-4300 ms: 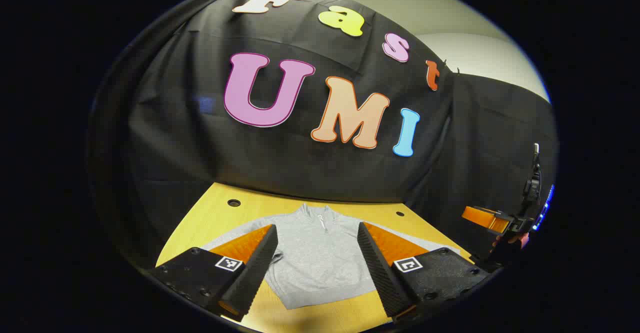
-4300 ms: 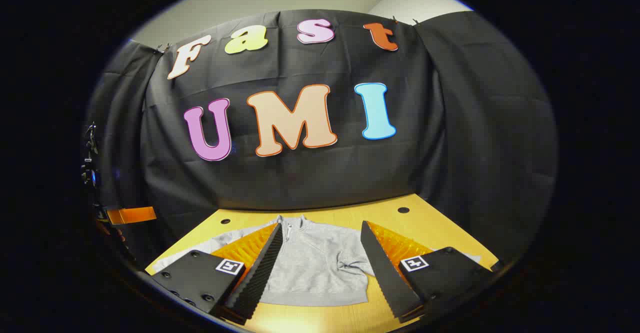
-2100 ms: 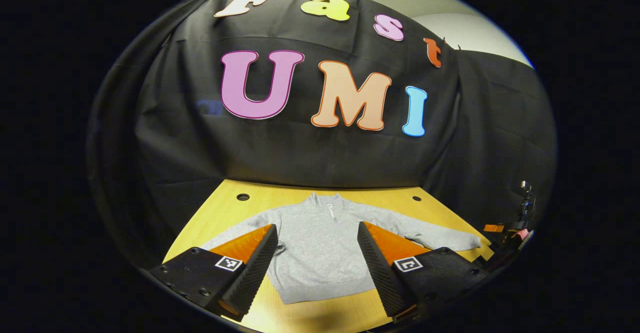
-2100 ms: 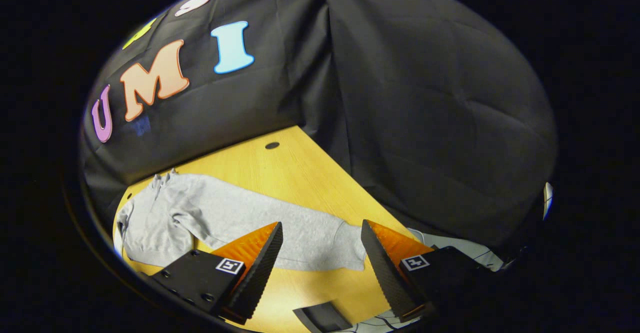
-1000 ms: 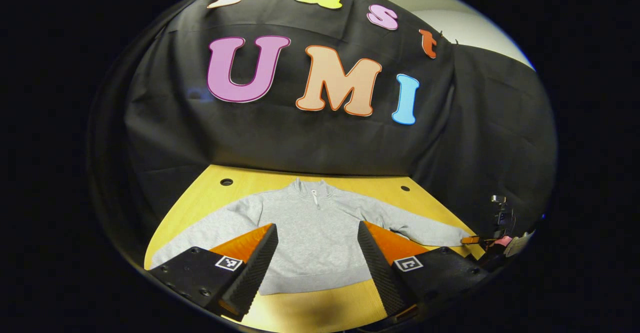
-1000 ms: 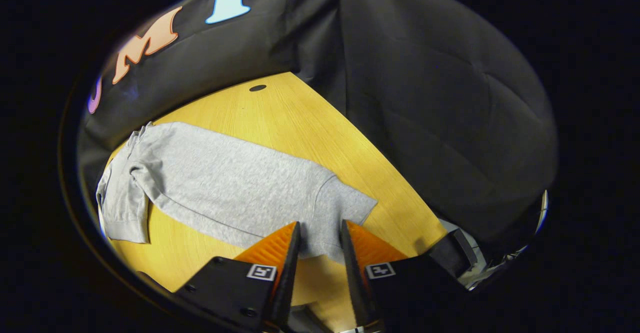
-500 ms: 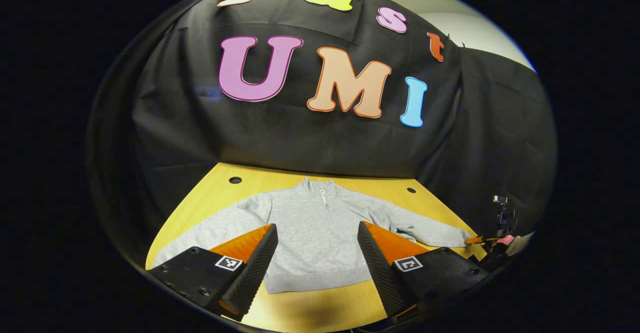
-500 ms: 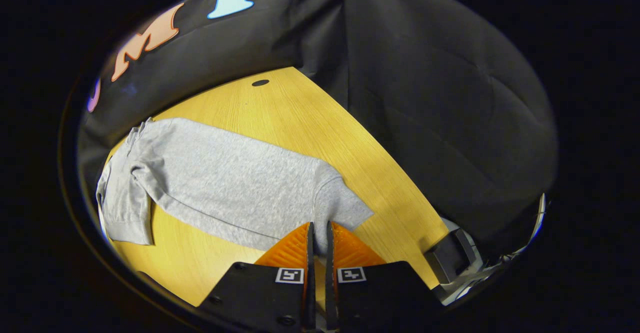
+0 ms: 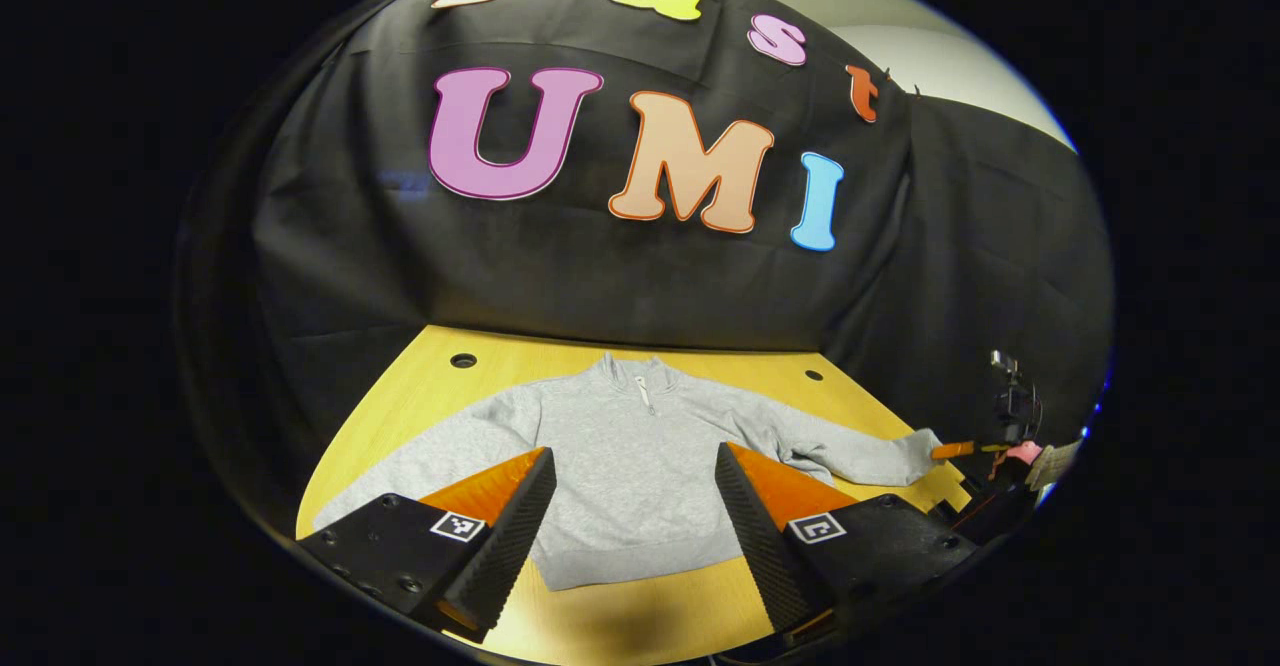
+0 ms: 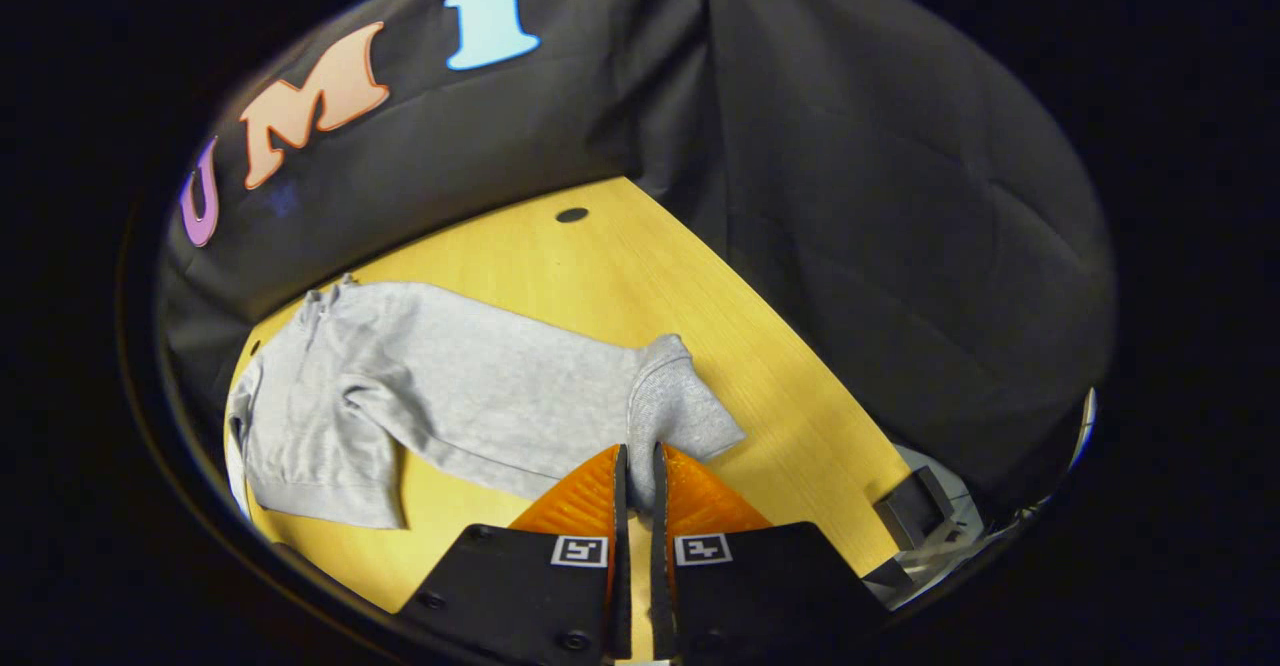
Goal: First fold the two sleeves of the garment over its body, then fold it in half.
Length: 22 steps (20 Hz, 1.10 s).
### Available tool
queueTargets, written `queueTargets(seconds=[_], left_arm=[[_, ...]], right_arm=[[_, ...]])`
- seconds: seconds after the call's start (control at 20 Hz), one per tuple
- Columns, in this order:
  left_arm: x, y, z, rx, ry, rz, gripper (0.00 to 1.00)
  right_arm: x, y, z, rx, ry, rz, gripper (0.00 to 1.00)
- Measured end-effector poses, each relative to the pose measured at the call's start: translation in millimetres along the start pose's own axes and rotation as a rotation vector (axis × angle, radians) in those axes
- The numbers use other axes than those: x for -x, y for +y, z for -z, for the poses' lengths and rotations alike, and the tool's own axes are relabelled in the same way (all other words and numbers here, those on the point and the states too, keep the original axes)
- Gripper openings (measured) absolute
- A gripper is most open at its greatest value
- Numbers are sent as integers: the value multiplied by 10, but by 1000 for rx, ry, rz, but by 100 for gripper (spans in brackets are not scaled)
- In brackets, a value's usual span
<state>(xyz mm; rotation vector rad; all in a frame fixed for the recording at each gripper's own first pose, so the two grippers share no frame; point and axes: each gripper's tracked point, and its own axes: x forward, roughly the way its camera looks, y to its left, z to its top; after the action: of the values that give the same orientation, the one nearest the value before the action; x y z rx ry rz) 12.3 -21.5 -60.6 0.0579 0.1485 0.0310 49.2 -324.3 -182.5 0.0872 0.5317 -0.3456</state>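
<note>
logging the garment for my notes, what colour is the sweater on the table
Light heathered grey sweater, plain, with a short zip at the collar; it shows best in the left gripper view.

Left gripper [image 9: 634, 451]: two black matte finger mounts are each carrying a small square black-and-white marker [image 9: 457, 527]. Round recessed screws [image 9: 400, 583] are showing along the outer edge of the left mount. The fingers [image 9: 510, 536] are tapering to wedge points, and their inner faces are showing fine serrated ribbing.

Right gripper [image 10: 638, 449]: the same black mounts are bearing one square marker [image 10: 580, 550] apiece, with recessed screws [image 10: 572, 639] sitting below. The outer finger faces are showing a ridged, grid-like texture.
</note>
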Motion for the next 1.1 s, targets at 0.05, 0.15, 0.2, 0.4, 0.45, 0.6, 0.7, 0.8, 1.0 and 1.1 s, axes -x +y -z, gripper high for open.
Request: queueTargets(seconds=[0.05, 0.15, 0.2, 0.4, 0.45, 0.6, 0.7, 0.8, 1.0, 1.1], left_arm=[[17, 45, 1, -2, 2, 3, 94], [36, 143, -15, -8, 1, 6, 94], [42, 190, -10, -8, 5, 8, 94], [88, 388, -34, -14, 4, -2, 94], [106, 435, -34, -16, 4, -7, 94], [142, 565, -8, 2, 5, -18, 94], [178, 652, 15, 15, 10, -31, 94], [219, 747, 34, 25, 9, -47, 94], [302, 961, 46, 46, 5, -85, 94], [347, 1079, 60, 53, 6, -107, 93]], right_arm=[[53, 172, -72, 10, -9, -22, 10], [123, 508, -190, 27, -28, -66, 10], [165, 698, -253, 26, -40, -91, 10], [244, 1370, -455, 70, -55, -169, 10], [252, 1530, -512, 91, -62, -188, 10], [300, 2105, -640, 96, -69, -263, 10], [313, 2464, -719, 109, -78, -309, 10], [329, 2821, -807, 127, -87, -352, 10], [419, 3541, -926, 157, -102, -445, 10], [448, 3902, -960, 178, -110, -490, 10]])
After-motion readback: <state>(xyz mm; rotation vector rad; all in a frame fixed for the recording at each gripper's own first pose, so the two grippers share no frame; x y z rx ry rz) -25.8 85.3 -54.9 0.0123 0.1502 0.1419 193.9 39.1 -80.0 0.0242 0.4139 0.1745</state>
